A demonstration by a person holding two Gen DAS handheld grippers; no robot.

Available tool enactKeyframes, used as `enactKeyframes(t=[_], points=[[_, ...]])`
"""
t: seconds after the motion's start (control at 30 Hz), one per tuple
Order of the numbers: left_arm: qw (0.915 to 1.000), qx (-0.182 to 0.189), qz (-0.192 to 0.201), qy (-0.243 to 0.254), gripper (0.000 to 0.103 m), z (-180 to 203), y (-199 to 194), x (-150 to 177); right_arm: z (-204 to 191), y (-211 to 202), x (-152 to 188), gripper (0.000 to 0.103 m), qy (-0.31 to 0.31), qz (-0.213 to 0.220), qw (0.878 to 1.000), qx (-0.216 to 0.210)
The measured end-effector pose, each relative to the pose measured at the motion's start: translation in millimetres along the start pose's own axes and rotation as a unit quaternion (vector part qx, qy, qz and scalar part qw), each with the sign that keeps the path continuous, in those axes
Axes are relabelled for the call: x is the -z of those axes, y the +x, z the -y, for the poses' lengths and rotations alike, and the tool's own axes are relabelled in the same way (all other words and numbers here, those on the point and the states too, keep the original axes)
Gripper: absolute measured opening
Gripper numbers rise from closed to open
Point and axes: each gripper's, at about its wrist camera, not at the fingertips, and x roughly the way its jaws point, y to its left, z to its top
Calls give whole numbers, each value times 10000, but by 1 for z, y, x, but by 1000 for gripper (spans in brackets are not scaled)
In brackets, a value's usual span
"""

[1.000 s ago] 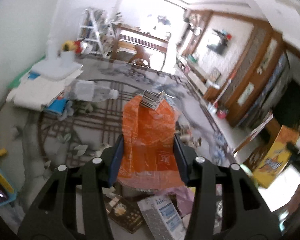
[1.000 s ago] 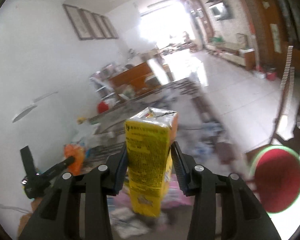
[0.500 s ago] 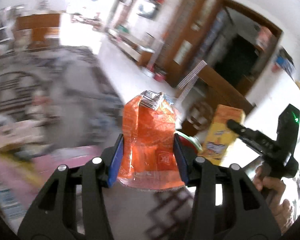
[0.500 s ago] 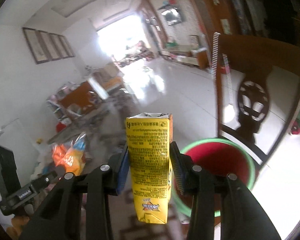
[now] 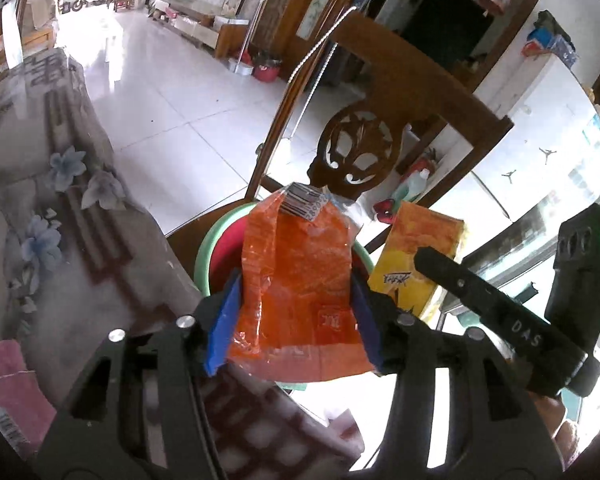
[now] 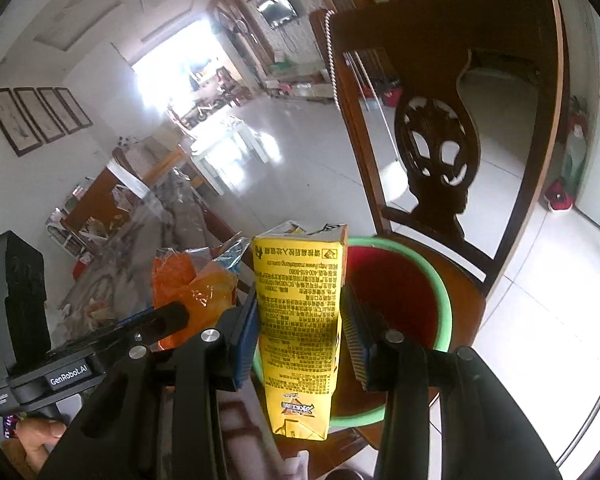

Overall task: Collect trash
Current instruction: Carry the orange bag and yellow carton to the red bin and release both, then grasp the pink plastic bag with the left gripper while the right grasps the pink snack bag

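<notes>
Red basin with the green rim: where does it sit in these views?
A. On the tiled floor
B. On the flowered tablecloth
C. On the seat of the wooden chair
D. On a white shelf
C: the basin rests on the brown seat of the chair, in front of its carved back, with the carton and the orange wrapper held near it.

The crinkled plastic snack wrapper (image 5: 300,296) was bright orange, with a black-and-white barcode strip at its top edge, and the tall cardboard drink carton (image 6: 298,320) was yellow with small black print. The round plastic basin (image 6: 440,292) was red inside with a pale green rim, on a dark brown carved wooden chair (image 6: 436,160). The tablecloth (image 5: 60,208) was grey with blue-grey flowers and brown lattice lines.
</notes>
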Motion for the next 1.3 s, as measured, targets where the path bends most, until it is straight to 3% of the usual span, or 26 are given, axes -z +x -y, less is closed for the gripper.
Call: enactKeyframes(t=[0.07, 0.13, 0.4, 0.63, 0.8, 1.0, 1.13, 1.23, 1.3], points=[[9999, 21, -70, -121, 54, 0, 7, 4, 4, 4, 3, 41, 81, -47, 10000, 35], [9997, -1, -121, -203, 65, -1, 12, 4, 6, 5, 5, 47, 193, -111, 9998, 15], [9998, -77, 4, -191, 67, -5, -1, 14, -7, -5, 6, 48, 118, -49, 9999, 16], [9981, -216, 492, -306, 67, -15, -58, 38, -48, -23, 2, 49, -208, 26, 9995, -241], [9938, -491, 841, -538, 67, -39, -108, 61, -93, -35, 1, 58, -671, 62, 9964, -506], [9810, -904, 1207, -1219, 67, -96, -173, 89, -150, -22, 22, 60, -1221, -254, 9886, -845], [9631, -1703, 1422, -1522, 67, -144, -226, 114, -169, -6, 38, 60, -1286, -600, 9856, -916], [9496, -2160, 1256, -1892, 67, -182, -248, 135, -179, -3, 43, 60, -1450, -613, 9845, -769], [9422, -2032, 1161, -2396, 67, -206, -254, 149, -184, -1, 45, 60, -1509, -627, 9838, -737]])
